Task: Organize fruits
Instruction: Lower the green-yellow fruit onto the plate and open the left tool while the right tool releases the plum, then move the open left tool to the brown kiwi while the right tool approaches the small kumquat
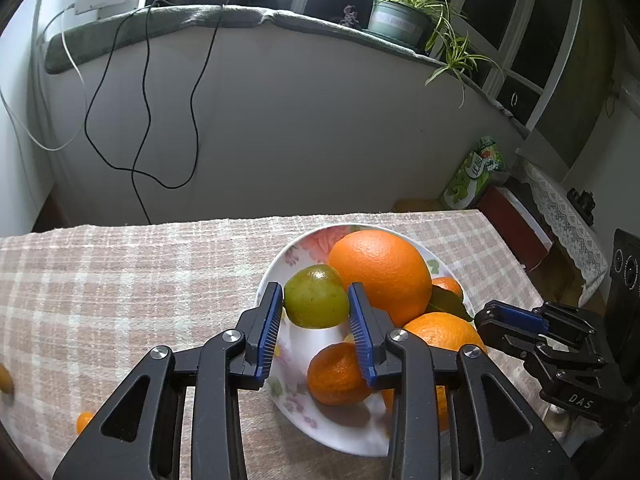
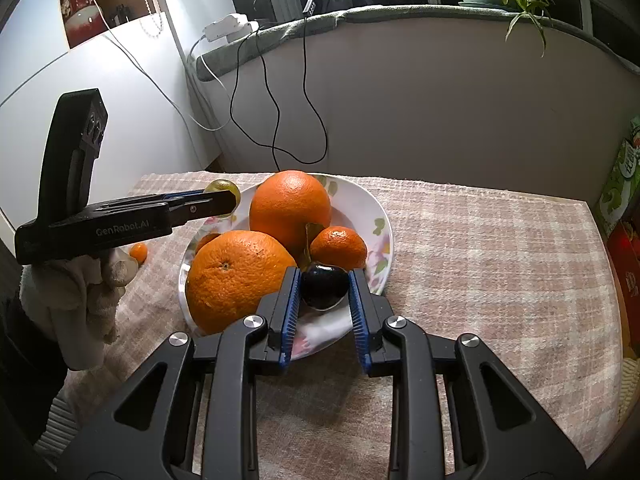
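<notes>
Left gripper (image 1: 316, 300) pinched a smooth round green fruit (image 1: 316, 297), right gripper (image 2: 324, 290) clamped a glossy dark plum (image 2: 324, 286), dimpled oranges (image 2: 290, 208) filled a floral plate (image 2: 378, 216), on woven checked cloth (image 2: 480, 248).

The left gripper (image 1: 316, 300) is held level, its blue-padded fingers (image 1: 269, 328) closed against a green fruit (image 1: 316, 298) between them. The right gripper (image 2: 325, 292) pinches a dark fruit (image 2: 324, 284) between its fingers (image 2: 291, 308). A gloved left hand (image 2: 80, 292) grips the handle.
</notes>
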`<action>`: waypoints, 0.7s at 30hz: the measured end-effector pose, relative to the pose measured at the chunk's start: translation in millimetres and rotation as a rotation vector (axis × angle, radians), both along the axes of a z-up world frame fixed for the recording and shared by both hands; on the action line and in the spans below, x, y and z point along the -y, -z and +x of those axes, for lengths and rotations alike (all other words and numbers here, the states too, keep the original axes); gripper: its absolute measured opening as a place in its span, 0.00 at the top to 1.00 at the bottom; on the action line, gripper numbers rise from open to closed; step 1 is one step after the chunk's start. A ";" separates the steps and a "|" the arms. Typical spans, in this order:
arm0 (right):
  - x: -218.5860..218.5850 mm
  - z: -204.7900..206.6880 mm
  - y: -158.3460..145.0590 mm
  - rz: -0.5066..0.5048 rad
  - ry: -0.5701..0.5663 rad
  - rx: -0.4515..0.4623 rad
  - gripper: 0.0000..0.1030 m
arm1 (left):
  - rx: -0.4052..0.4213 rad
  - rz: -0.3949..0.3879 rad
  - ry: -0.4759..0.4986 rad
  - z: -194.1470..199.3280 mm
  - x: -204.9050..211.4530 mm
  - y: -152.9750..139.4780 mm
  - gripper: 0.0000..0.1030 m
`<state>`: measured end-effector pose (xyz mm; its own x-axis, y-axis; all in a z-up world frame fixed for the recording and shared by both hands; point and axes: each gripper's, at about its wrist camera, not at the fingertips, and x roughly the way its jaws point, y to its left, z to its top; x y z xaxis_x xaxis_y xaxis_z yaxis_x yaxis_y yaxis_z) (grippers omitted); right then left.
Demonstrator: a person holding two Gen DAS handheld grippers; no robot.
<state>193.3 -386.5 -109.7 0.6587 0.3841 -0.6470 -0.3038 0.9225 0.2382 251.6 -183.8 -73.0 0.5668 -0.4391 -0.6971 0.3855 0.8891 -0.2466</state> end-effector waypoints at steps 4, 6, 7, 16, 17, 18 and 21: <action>0.0 0.2 0.1 0.001 0.001 -0.002 0.75 | 0.005 -0.006 -0.001 -0.8 -0.1 -3.6 0.54; 0.0 0.3 0.1 0.001 0.003 -0.003 0.75 | 0.008 -0.004 -0.001 -1.1 0.1 -5.1 0.54; 0.1 0.3 0.0 0.001 0.003 -0.001 0.70 | 0.009 -0.005 -0.002 -1.4 -0.1 -5.8 0.54; 6.6 -4.4 -7.2 0.016 0.028 0.022 0.36 | 0.008 -0.006 -0.005 -5.2 -2.2 -7.0 0.54; 7.7 -5.6 -8.2 0.020 0.034 0.026 0.29 | 0.010 -0.005 -0.004 -6.0 -2.4 -7.5 0.54; 8.4 -6.4 -9.0 0.023 0.037 0.029 0.28 | 0.012 -0.004 -0.004 -6.8 -2.6 -8.1 0.54; 10.5 -8.7 -11.5 0.026 0.049 0.031 0.24 | 0.018 -0.002 0.000 -9.0 -3.6 -10.1 0.54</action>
<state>184.6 -397.0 -98.2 0.6970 0.3674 -0.6158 -0.2662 0.9300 0.2535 242.6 -180.2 -62.9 0.5795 -0.4401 -0.6860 0.3895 0.8889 -0.2412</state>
